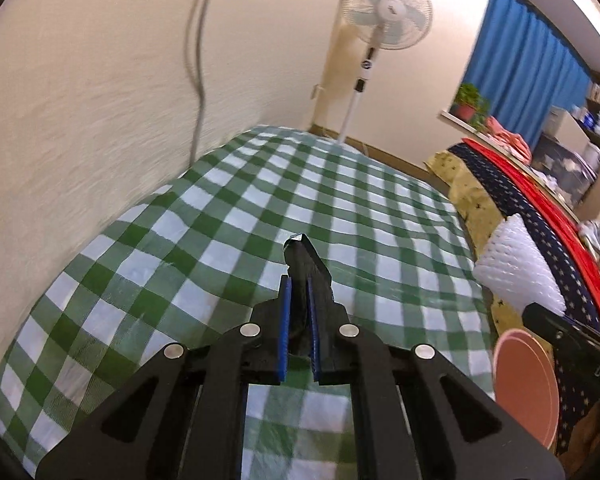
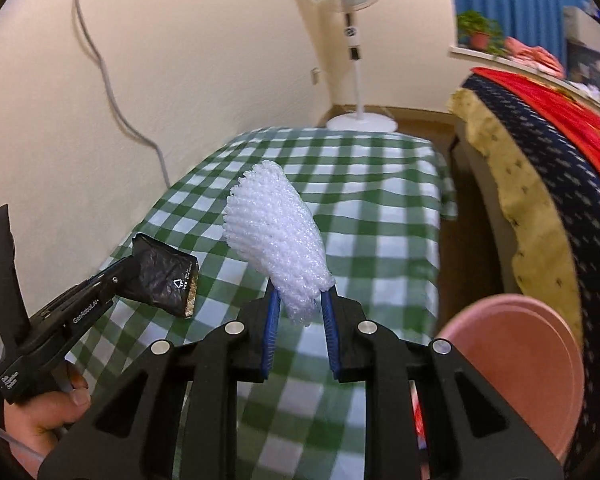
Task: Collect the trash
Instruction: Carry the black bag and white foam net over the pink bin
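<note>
My left gripper [image 1: 298, 284] is shut on a black crumpled wrapper [image 1: 302, 258] and holds it above the green checked table [image 1: 180, 240]. The same wrapper shows in the right wrist view [image 2: 166, 278], held out at the left. My right gripper [image 2: 302, 300] is shut on a white foam net sleeve [image 2: 276, 232], also above the table [image 2: 380, 208]. The sleeve shows at the right of the left wrist view [image 1: 516, 268]. A pink bin [image 2: 516, 376] stands low at the right, just beside the table edge; its rim shows in the left wrist view [image 1: 524, 384].
A cream wall with a hanging cable [image 1: 198, 60] runs along the table's left. A white standing fan [image 2: 352, 40] is beyond the far end. A bed with yellow, navy and red covers [image 2: 540, 160] lies to the right. A potted plant [image 1: 470, 102] sits on a sill.
</note>
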`<state>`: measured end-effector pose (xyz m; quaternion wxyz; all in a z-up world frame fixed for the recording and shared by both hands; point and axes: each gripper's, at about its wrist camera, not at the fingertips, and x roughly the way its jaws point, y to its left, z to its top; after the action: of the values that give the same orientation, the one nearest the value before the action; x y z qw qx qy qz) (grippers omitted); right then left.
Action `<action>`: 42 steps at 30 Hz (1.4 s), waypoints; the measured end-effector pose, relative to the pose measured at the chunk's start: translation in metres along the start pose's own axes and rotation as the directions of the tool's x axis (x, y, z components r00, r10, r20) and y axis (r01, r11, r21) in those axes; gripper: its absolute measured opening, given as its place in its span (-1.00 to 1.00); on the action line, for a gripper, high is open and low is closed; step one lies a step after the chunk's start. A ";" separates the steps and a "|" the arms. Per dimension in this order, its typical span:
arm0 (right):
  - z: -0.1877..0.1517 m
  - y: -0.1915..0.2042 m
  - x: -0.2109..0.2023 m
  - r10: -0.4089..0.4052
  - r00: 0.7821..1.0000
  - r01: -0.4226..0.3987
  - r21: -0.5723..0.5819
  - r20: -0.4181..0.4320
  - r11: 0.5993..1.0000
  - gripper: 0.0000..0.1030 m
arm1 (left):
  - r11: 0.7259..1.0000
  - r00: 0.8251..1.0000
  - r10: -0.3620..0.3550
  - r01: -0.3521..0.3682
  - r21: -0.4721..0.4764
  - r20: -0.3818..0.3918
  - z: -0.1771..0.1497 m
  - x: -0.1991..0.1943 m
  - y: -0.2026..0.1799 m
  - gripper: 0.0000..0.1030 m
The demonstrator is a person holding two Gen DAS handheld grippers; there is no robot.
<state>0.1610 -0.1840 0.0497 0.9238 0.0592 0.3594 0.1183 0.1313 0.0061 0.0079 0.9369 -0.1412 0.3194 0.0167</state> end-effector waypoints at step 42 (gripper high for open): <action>-0.082 -0.067 -0.141 -0.367 0.913 0.298 0.325 0.176 0.897 -0.58 | 0.906 0.951 -0.308 0.300 0.298 -0.020 -0.047 -0.053 -0.127 -0.85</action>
<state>0.0166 -0.2832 0.0674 0.9470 0.1454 0.2666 -0.1044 0.0765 -0.1253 0.0370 0.9428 -0.0465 0.2797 -0.1755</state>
